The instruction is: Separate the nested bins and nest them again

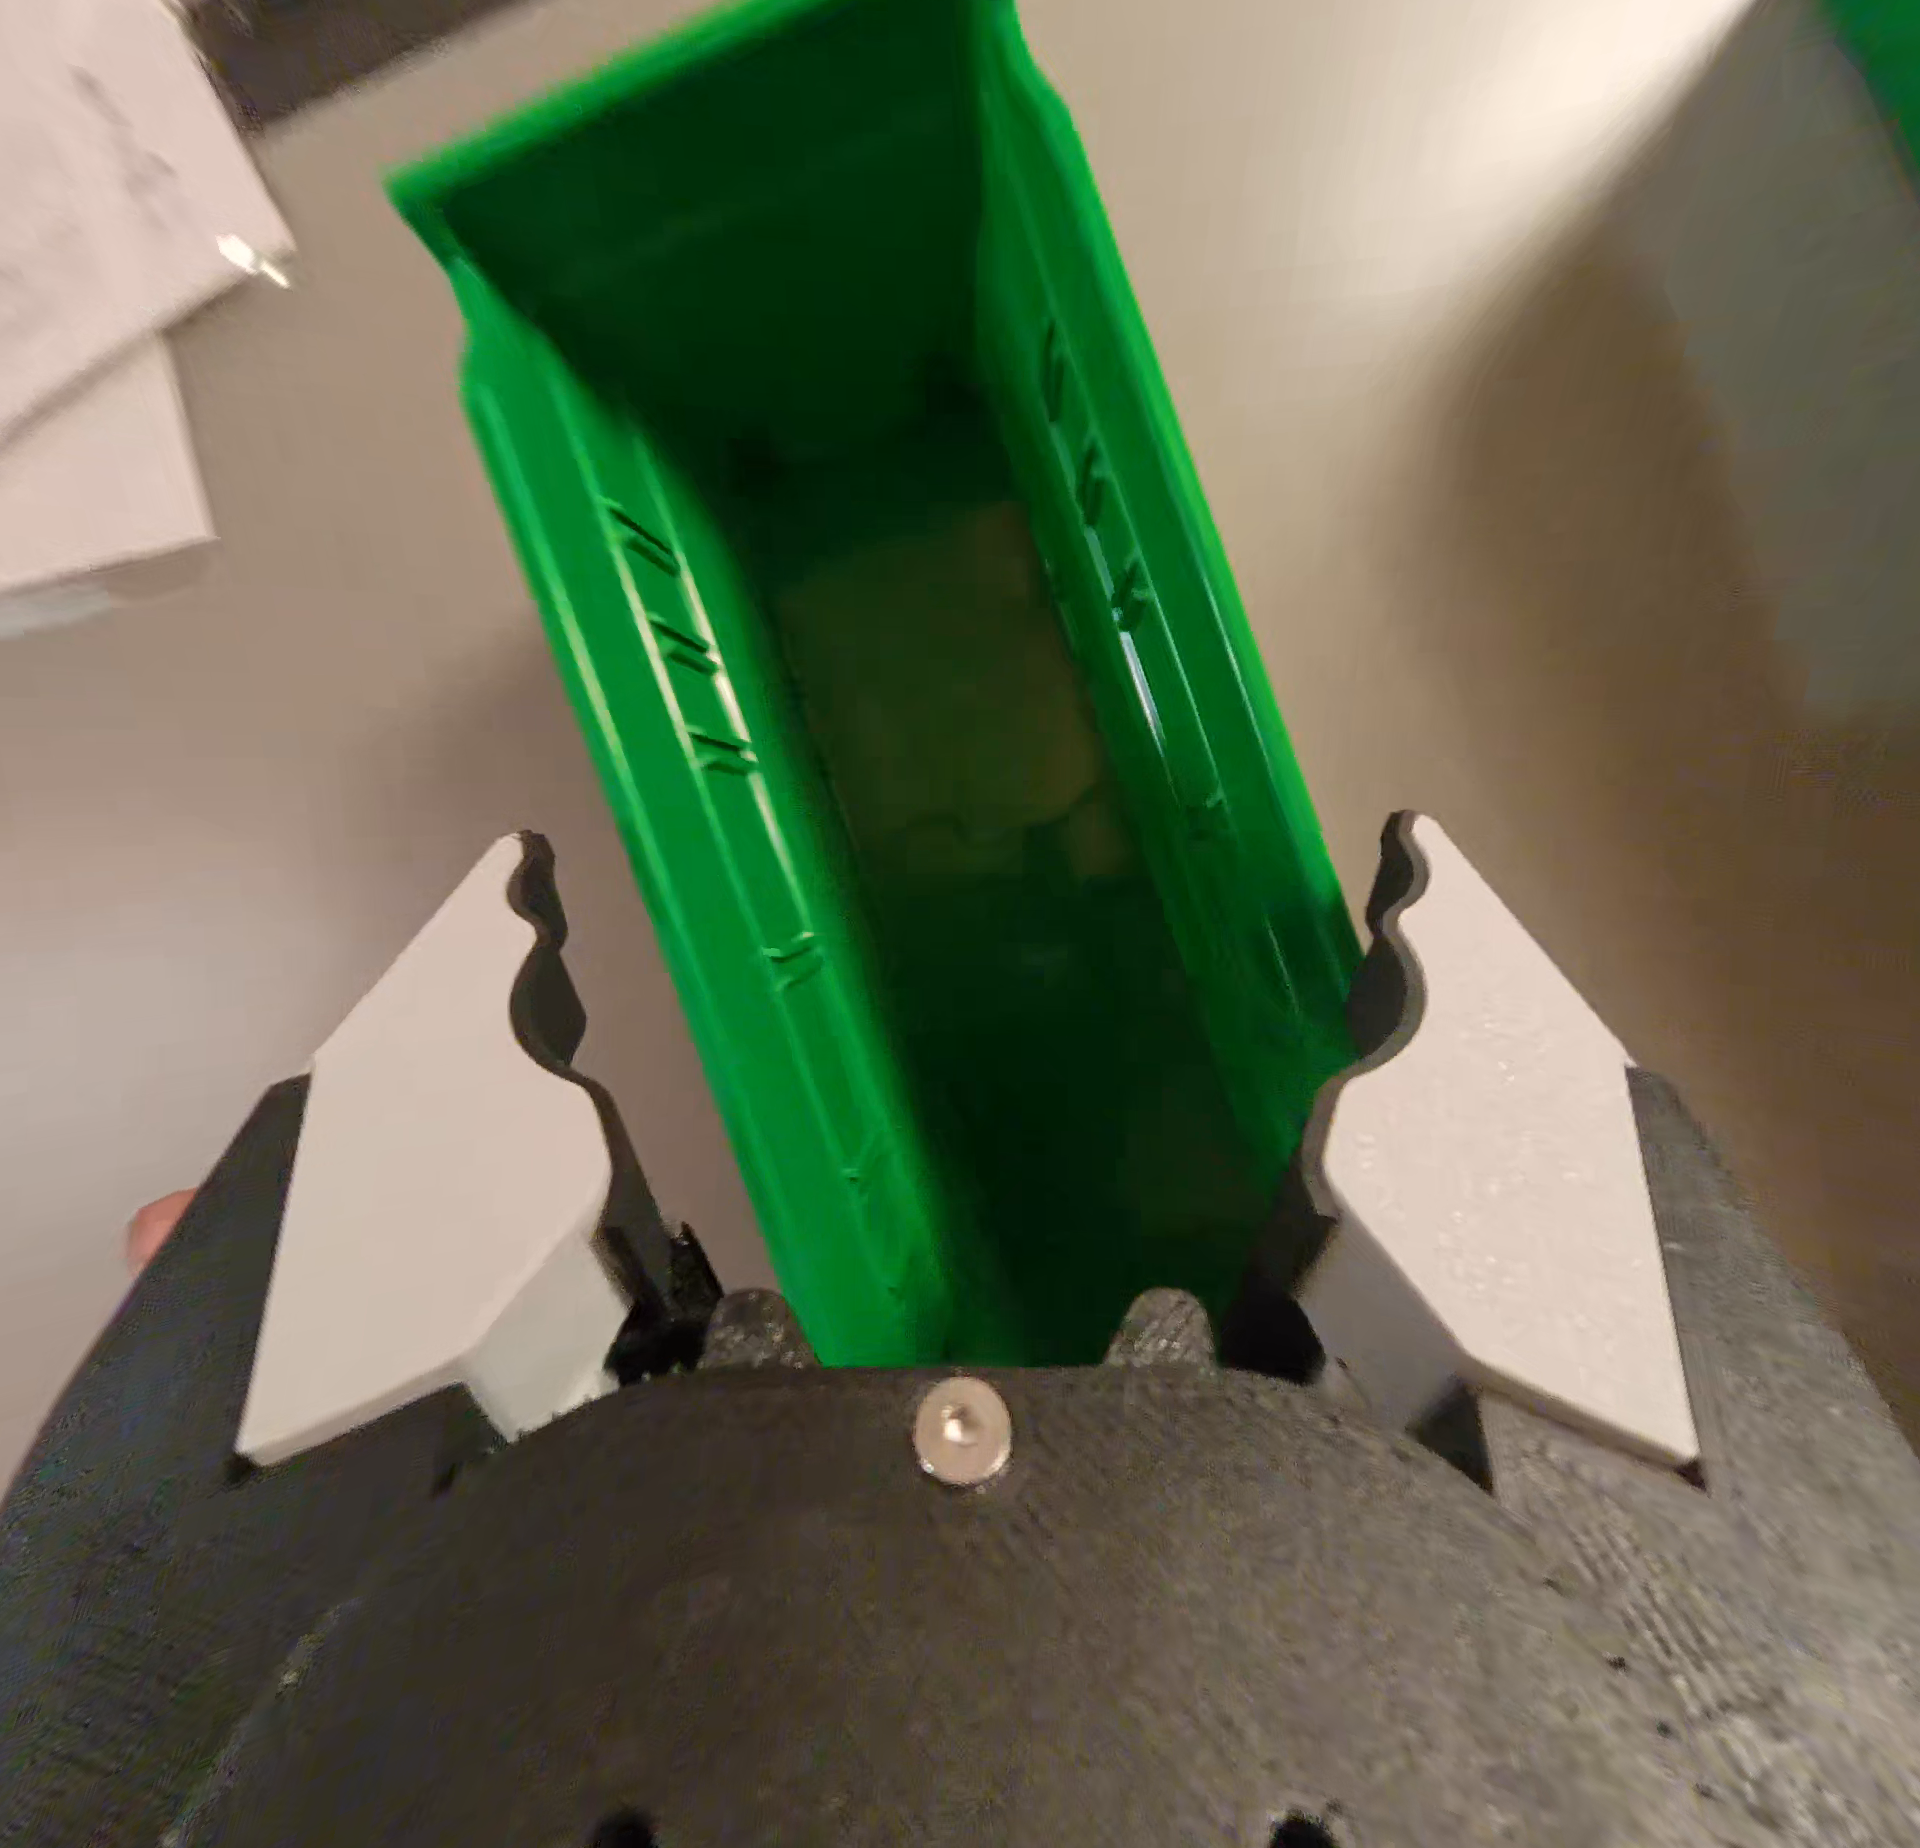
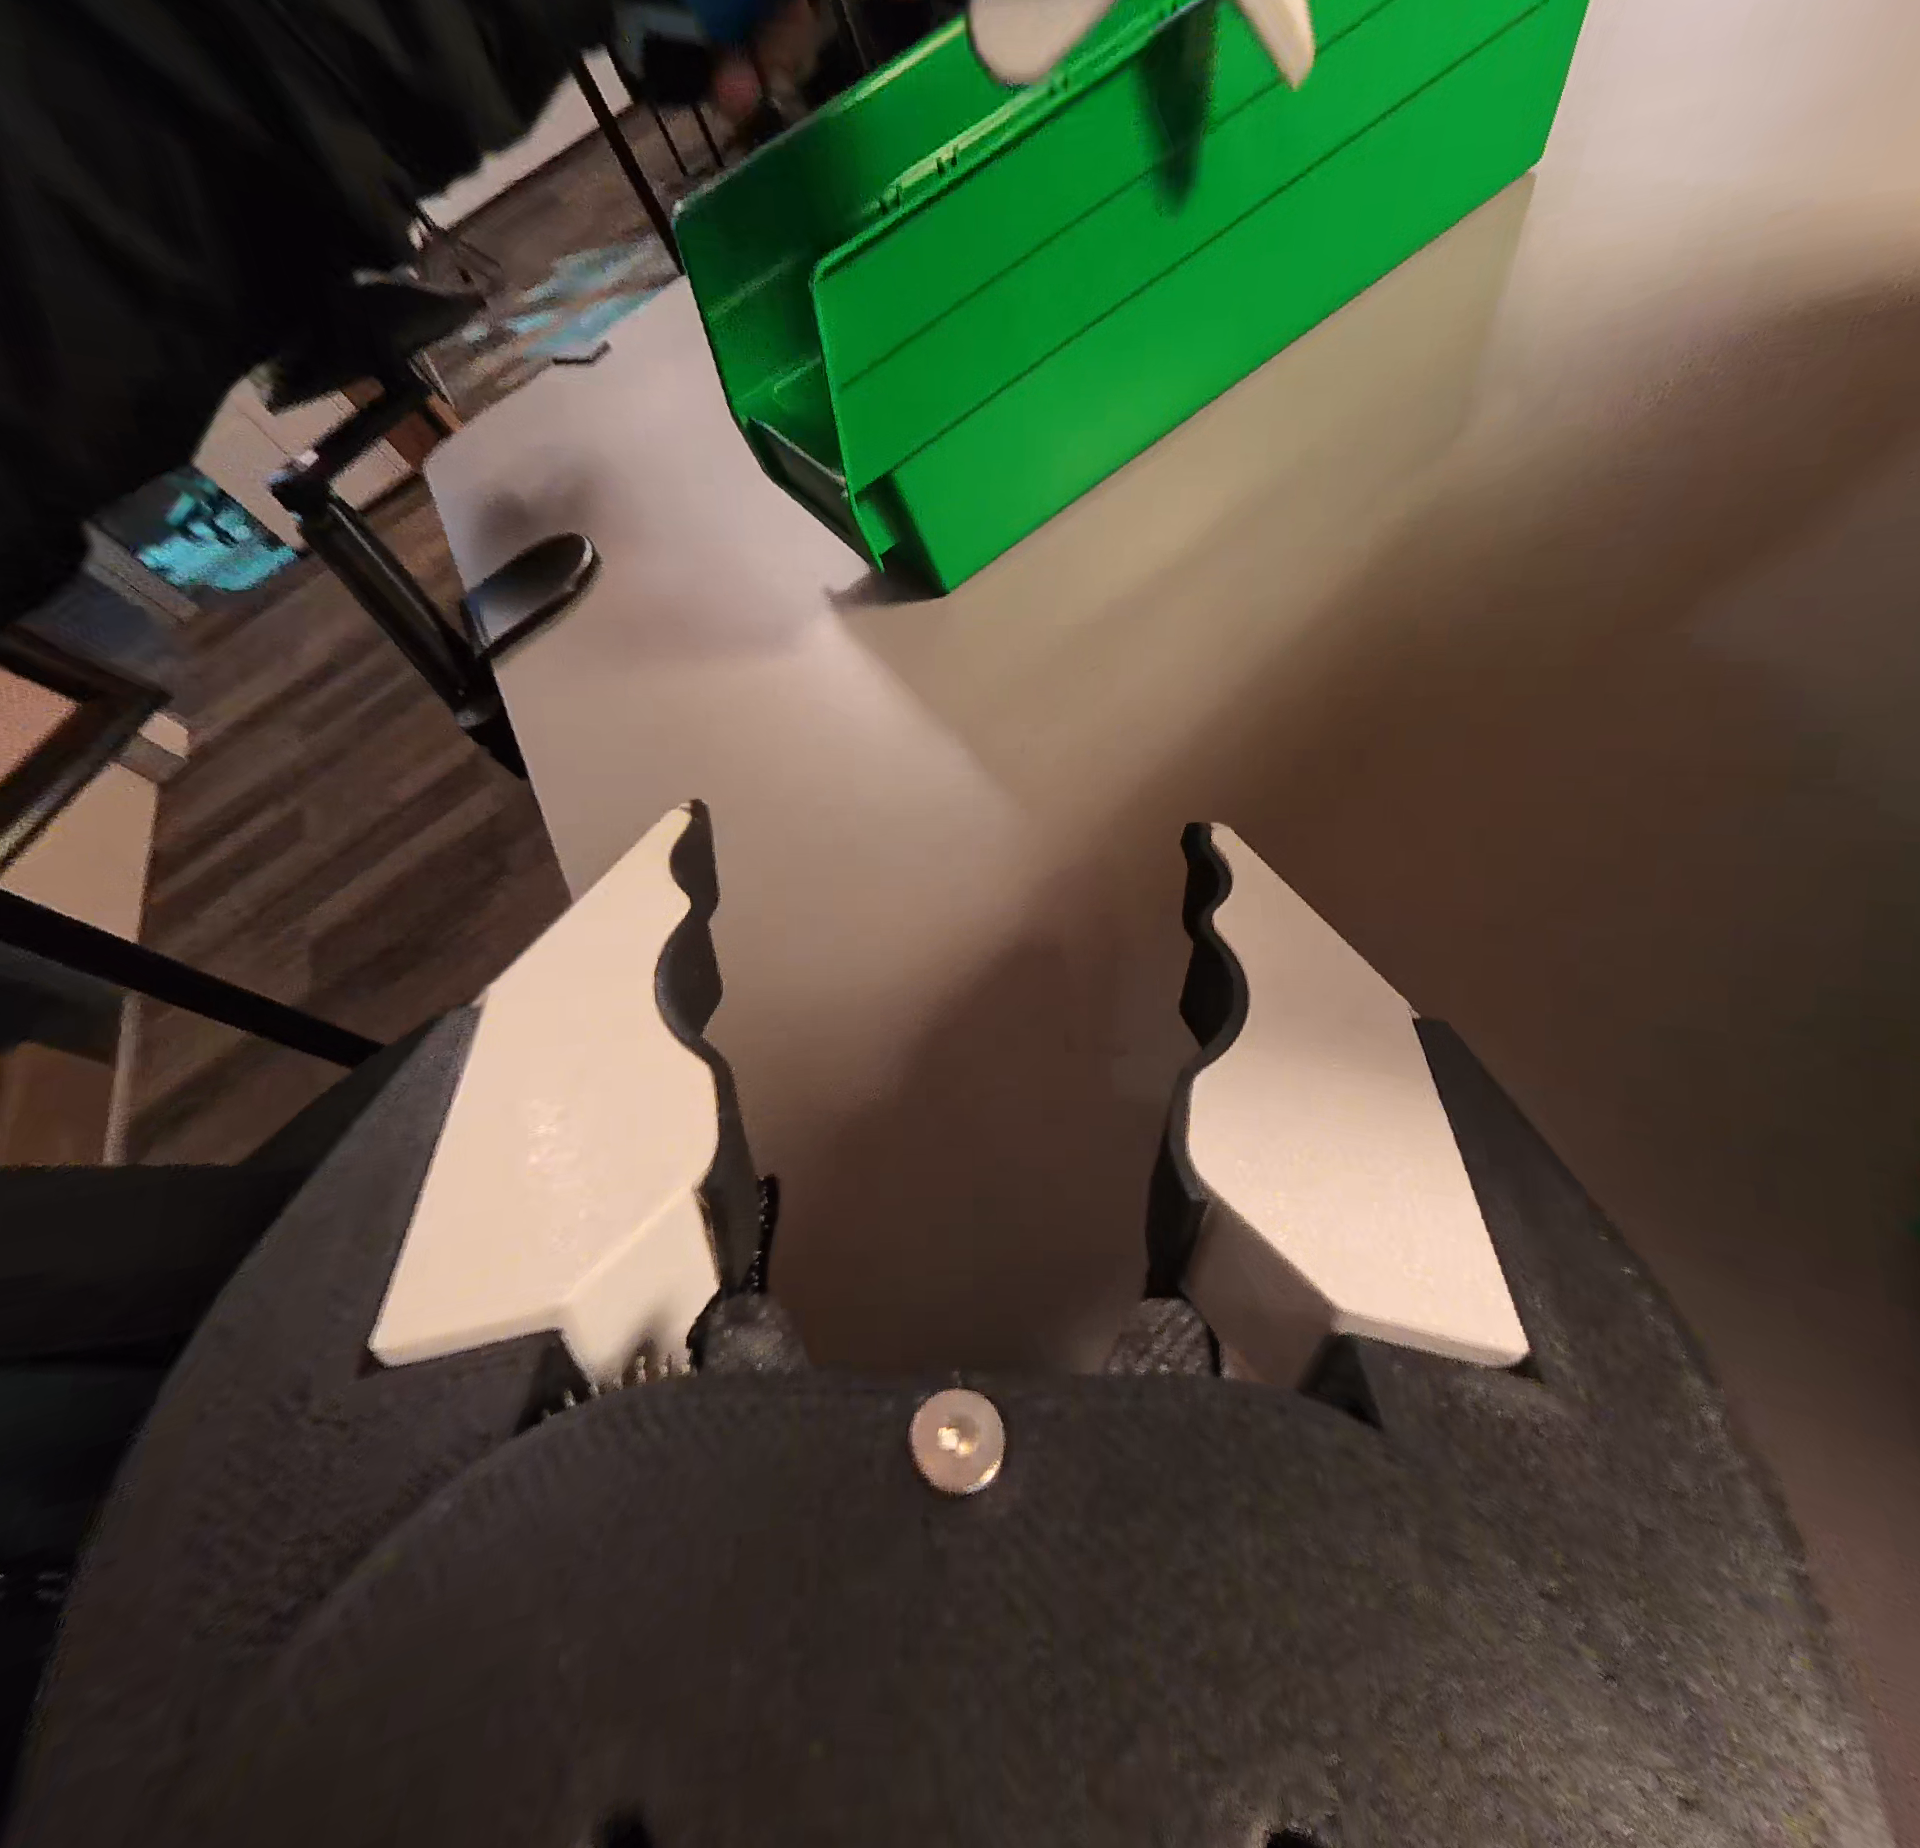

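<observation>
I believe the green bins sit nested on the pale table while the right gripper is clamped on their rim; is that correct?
Not quite. The right gripper is open, with only bare table between its fingers, short of the bins. The green bins do sit nested on the pale table. The right wrist view shows this.

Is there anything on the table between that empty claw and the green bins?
Nothing: the right wrist view shows only bare table between the open right gripper and the nested green bins.
</observation>
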Demonstrator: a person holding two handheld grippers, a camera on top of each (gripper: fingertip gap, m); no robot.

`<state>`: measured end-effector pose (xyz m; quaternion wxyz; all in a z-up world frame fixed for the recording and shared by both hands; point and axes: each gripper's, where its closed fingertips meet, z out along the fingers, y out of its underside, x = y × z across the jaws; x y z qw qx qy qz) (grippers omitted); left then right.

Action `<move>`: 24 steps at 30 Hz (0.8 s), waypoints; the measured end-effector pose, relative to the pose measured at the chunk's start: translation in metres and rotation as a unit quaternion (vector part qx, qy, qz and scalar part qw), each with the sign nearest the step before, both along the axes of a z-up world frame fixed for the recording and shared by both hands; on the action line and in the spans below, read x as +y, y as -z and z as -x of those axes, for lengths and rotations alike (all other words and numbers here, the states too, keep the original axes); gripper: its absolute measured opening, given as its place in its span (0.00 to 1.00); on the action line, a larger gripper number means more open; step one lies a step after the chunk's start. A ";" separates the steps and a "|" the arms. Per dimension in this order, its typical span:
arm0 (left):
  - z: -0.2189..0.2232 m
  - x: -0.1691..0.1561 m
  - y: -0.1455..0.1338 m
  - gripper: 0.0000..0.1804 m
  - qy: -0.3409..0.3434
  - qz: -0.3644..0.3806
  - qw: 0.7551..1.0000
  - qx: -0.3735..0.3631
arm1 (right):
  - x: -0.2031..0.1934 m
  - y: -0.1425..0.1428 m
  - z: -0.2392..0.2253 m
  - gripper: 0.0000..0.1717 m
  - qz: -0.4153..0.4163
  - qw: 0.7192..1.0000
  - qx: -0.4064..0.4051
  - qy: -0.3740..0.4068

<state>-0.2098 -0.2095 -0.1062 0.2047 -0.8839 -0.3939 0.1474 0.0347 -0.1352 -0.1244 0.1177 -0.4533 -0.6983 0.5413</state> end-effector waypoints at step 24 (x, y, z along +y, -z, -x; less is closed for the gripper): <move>-0.012 -0.001 0.008 0.66 -0.006 0.031 0.996 -0.079 | 0.020 -0.022 -0.013 0.51 0.111 0.993 0.021 0.018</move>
